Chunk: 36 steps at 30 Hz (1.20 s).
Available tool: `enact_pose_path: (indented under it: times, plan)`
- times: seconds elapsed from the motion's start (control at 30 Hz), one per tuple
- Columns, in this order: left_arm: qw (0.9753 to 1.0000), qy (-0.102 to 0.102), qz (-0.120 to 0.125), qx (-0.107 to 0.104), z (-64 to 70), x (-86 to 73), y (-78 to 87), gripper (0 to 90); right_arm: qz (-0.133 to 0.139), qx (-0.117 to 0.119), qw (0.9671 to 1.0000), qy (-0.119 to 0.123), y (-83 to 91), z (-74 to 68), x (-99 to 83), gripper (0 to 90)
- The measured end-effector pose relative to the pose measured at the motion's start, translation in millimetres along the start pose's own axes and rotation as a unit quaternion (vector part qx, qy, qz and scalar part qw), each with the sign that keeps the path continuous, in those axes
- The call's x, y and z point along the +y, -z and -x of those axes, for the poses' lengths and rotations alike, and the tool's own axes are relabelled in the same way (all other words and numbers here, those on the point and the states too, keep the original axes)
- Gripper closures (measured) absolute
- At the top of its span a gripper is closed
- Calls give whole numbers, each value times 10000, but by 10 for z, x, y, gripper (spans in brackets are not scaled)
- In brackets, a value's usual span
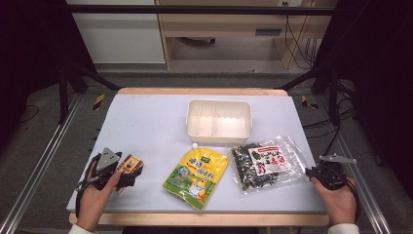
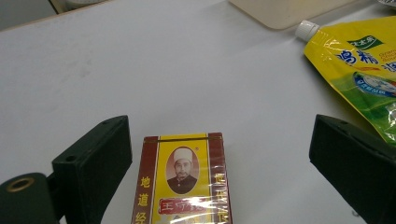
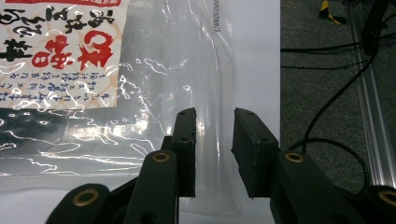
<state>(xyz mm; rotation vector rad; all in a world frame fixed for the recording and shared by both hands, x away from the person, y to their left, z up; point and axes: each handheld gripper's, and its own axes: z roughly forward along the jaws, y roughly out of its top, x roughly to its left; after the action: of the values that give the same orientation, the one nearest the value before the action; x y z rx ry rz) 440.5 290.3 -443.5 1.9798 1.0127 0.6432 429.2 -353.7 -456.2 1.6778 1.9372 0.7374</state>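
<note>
Black jaws of the left gripper (image 2: 219, 158) stand wide apart, released, with the box (image 2: 183, 182) lying flat on the table (image 2: 154, 65) between them, nearer one jaw than the other and touching neither as far as the left gripper view shows. Its long axis runs straight along the gripper's line of sight, so the jaws flank its two long sides; closing them should pinch it across its narrow width. In the high view the same box (image 1: 129, 165) sits at the table's left front, right at the left gripper (image 1: 113, 171).

Moving rightward, the yellow pouch (image 1: 197, 176) lies flat near the front, its cap pointing toward the white bin (image 1: 219, 122) behind it. Next comes the seaweed bag (image 1: 265, 164), flat, just right of the pouch.

At the far right, the right gripper (image 3: 214, 140) has its jaws near each other but not closed, with a gap between; they straddle the clear edge strip of the bag (image 3: 140, 84), which lies ahead and to that view's left. Whether they touch the film I cannot tell. Seen from above, that gripper (image 1: 311, 171) is at the bag's right edge.
</note>
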Motion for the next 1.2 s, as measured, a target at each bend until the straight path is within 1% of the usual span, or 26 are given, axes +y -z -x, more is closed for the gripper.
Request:
enact_pose_path:
  times: [0.17,0.23,0.3,0.37,0.63,0.77,1.03,1.2]
  plan:
    - [10000,-7,-10,2,2,-1,-2,55,3,32,10000,-5,3,0,-8,682]
    - [10000,3,-6,3,2,-2,-1,55,-5,42,10000,7,6,-6,-13,675]
    - [10000,1,-7,-1,3,-1,-2,55,-7,33,10000,68,16,-9,-20,668]
    - [10000,-1,-9,5,6,-2,-6,55,7,37,10000,60,23,-14,-26,663]
    - [10000,9,-10,3,5,-4,-3,55,-64,104,9999,114,26,-19,-38,620]
    - [10000,-5,-7,-3,10,-2,-6,55,-101,86,9998,123,22,-14,-50,600]
    - [10000,0,5,-11,4,-1,1,55,-240,94,9995,158,-12,-19,-56,602]
    - [10000,-38,-18,-21,12,2,-7,55,-283,171,9993,146,-28,-11,-60,623]
